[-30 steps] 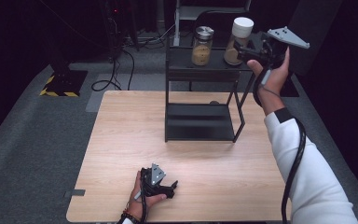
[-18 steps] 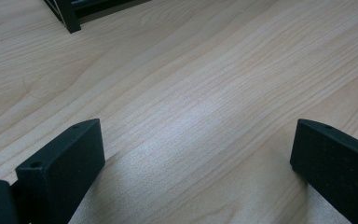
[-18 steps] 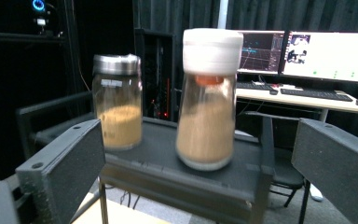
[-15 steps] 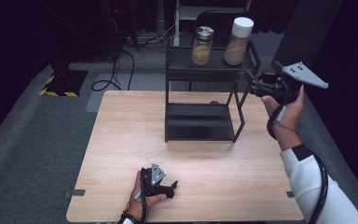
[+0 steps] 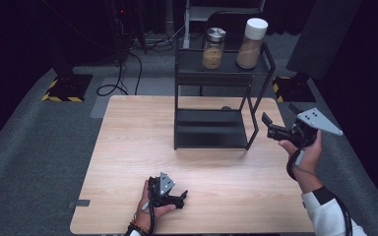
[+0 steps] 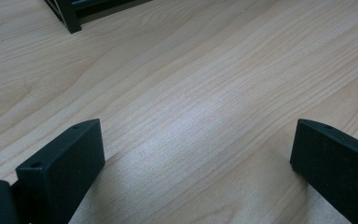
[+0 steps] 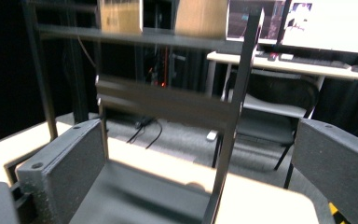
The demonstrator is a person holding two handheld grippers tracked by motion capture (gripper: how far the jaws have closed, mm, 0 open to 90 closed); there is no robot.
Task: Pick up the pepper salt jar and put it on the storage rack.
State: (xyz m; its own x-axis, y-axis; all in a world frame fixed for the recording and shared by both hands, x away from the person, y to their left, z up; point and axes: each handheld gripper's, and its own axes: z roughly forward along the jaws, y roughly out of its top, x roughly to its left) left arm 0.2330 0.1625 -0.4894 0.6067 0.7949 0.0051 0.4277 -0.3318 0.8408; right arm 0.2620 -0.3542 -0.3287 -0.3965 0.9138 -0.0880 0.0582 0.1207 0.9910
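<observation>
A pale wooden worktop point(image 5: 128, 147) fills the scene, seen from above. Toward its far side stands a black two-tier rack point(image 5: 214, 105). On the rack's top shelf sit two jars side by side, apart from each other: a metal-lidded jar point(image 5: 213, 47) on the left and a taller white-lidded jar point(image 5: 251, 43) on the right, both holding tan contents.

The right hand-held gripper point(image 5: 270, 129) hangs beside the rack's right edge, below the top shelf, its jaws spread apart and empty, facing the rack's frame. The left hand-held gripper point(image 5: 174, 196) rests on the near worktop, well away from the rack, jaws also spread wide over bare wood.

The right hand looks free of the jars. For any next reach to the shelf, it would do well to rise clear of the right-hand post point(image 7: 233, 107) first, keep the jaws level, and close on a jar's body rather than its lid.
</observation>
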